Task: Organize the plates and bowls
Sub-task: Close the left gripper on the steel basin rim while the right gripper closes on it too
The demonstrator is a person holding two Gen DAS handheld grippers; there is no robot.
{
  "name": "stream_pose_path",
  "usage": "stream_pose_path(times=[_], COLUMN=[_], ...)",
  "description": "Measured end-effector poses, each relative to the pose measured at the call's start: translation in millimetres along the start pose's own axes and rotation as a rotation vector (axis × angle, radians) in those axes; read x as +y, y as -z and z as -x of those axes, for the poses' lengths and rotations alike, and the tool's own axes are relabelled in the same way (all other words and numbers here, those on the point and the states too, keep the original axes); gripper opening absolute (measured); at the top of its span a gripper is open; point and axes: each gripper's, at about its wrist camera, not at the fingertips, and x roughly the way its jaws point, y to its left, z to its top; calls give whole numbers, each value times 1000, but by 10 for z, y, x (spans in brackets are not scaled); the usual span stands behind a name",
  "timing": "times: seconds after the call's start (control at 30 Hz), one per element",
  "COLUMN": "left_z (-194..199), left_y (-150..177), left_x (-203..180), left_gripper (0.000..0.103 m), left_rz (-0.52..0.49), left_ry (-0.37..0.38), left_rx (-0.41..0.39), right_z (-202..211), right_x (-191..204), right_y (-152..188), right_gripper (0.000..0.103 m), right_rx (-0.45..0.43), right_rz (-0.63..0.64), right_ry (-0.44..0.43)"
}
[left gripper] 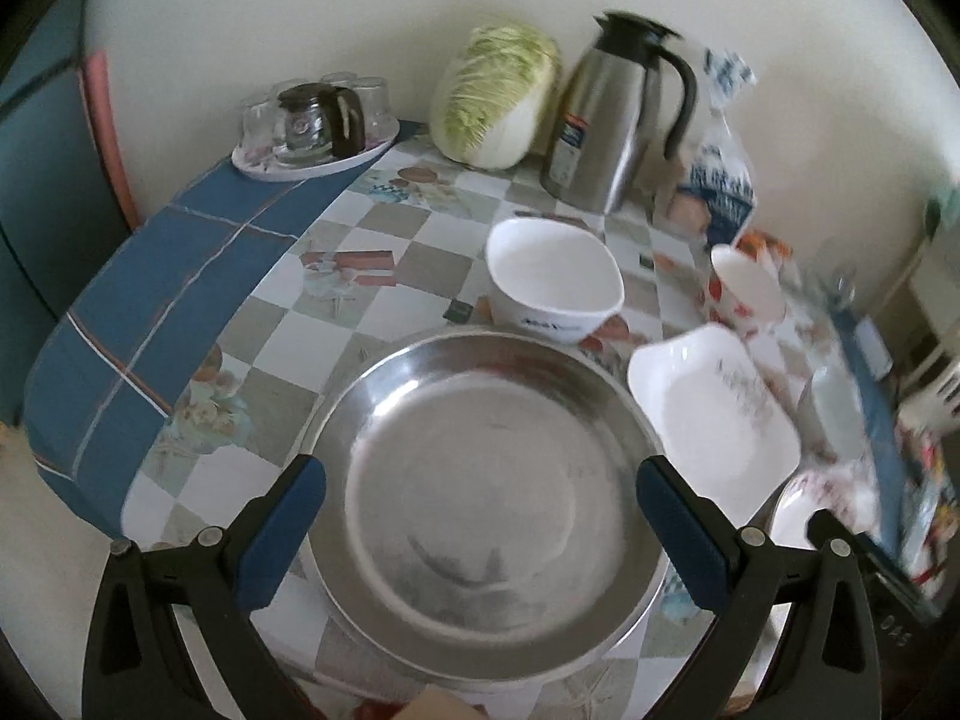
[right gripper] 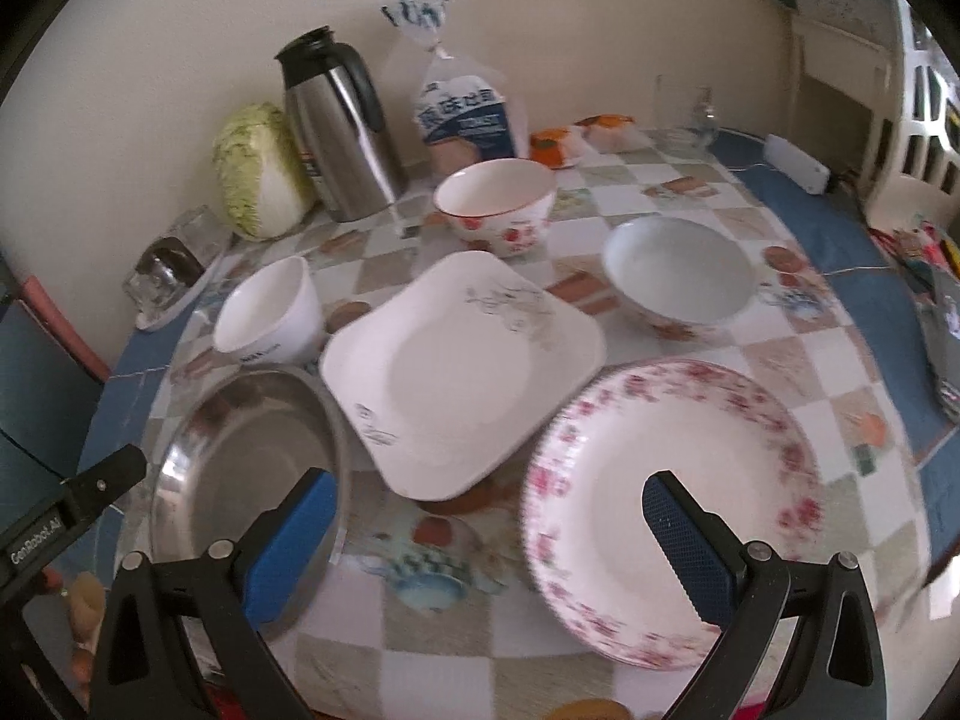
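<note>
A round steel plate [left gripper: 480, 504] lies on the table right in front of my open left gripper [left gripper: 480, 531], whose fingers straddle its width above it. It also shows in the right wrist view [right gripper: 240, 468]. A white square plate [right gripper: 456, 366] lies in the middle, with a plain white bowl [right gripper: 270, 318] behind the steel plate. A pink-flowered round plate [right gripper: 678, 492] lies under my open right gripper [right gripper: 489, 540]. A red-patterned bowl [right gripper: 498, 204] and a pale bowl [right gripper: 678, 276] stand farther back. Both grippers are empty.
A steel thermos jug [right gripper: 342, 126], a cabbage [right gripper: 258, 174] and a bread bag [right gripper: 462, 114] stand by the wall. A tray of upturned glasses [left gripper: 312, 126] sits at the table's far left. A drinking glass [right gripper: 684, 108] stands at the back right.
</note>
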Motion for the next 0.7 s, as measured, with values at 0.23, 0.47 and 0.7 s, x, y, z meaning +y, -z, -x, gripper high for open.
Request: stream_pose_path(times=[0.23, 0.47, 0.7], left_z=[57, -161, -292], left_y=[-64, -43, 10], left_x=[327, 527, 662], left_gripper=[103, 103, 103], left_rz=[29, -12, -7], left_ry=[-63, -131, -119], left_rx=[-176, -87, -31], right_z=[-302, -477, -629], right_x=[226, 475, 554], right_y=[-2, 110, 159], right_gripper=[103, 103, 102], right_rx=[63, 140, 185], right_rz=[-1, 85, 104], right_ry=[-93, -139, -106])
